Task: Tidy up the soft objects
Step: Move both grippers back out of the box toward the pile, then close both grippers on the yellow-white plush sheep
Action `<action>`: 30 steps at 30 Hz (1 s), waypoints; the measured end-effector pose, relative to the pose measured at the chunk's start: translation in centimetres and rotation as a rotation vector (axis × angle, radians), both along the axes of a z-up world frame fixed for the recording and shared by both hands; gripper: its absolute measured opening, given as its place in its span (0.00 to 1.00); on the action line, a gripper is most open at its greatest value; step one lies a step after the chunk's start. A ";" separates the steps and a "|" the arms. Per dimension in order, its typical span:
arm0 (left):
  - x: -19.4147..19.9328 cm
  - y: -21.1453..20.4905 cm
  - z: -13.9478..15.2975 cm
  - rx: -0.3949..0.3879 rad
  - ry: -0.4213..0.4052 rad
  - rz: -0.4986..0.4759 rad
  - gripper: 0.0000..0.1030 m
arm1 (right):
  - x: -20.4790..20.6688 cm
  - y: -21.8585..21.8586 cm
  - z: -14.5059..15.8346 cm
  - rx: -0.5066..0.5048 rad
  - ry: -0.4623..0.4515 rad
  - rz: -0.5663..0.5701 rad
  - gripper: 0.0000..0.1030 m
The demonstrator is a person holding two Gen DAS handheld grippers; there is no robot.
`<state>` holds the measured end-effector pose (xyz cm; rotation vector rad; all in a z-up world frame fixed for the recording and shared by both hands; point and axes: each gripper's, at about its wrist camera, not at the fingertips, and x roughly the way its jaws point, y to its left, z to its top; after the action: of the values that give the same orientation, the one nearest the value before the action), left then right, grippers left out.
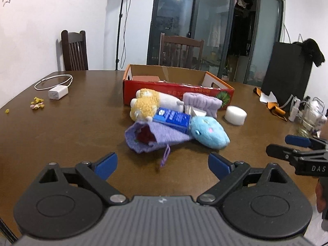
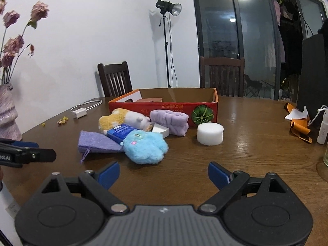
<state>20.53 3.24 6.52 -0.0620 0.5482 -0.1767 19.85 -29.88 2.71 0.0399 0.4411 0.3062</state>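
Your left gripper (image 1: 162, 165) has its blue fingers spread wide with nothing between them, and your right gripper (image 2: 164, 175) stands just as wide and empty. Just ahead of the left fingers lies the lilac drawstring pouch (image 1: 151, 137), its cord trailing toward the gap between them. Just ahead of the right fingers, a little left of their midline, sits the blue plush (image 2: 144, 146), touching the pouch. Behind these, a blue box (image 1: 172, 119) leans on the pile, with the yellow-and-white plush (image 1: 146, 104) and the rolled lilac cloth (image 1: 202, 103) beyond it. Ahead and to the right of both pairs of fingers, apart from the pile, stands the white foam round (image 2: 210, 134). Farthest off, the red cardboard box (image 2: 174, 110) sits open on the wooden table (image 2: 246, 164).
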 end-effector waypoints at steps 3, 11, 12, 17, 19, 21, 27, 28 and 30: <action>2.3 0.2 0.1 -0.021 -0.006 0.013 0.94 | 2.0 -0.1 -0.1 0.019 0.014 -0.009 0.89; 10.1 1.1 0.5 0.003 -0.020 0.020 0.86 | 8.0 2.5 0.9 0.044 0.041 0.089 0.76; 11.2 1.3 0.5 -0.003 -0.019 0.010 0.84 | 9.2 3.1 1.2 0.055 0.042 0.105 0.74; 16.5 2.6 -1.1 -0.061 0.049 0.011 0.73 | 14.6 6.8 1.7 0.058 0.061 0.178 0.68; 17.8 3.3 -2.2 -0.095 0.091 0.023 0.67 | 16.6 8.1 1.4 0.038 0.073 0.208 0.66; 18.3 4.0 -3.1 -0.130 0.105 0.010 0.63 | 18.7 9.6 1.0 -0.012 0.091 0.217 0.64; 18.3 5.2 -3.7 -0.212 0.115 0.010 0.51 | 22.3 12.8 0.1 -0.114 0.134 0.288 0.62; 18.3 5.4 -3.7 -0.231 0.119 0.001 0.45 | 22.5 13.0 -0.1 -0.127 0.143 0.294 0.62; 18.3 5.4 -3.7 -0.248 0.123 -0.002 0.44 | 23.1 13.4 -0.7 -0.131 0.163 0.304 0.62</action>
<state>38.87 8.63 2.85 -0.3154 0.6465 -0.2438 42.98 -16.50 2.03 -0.1322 0.6297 0.5747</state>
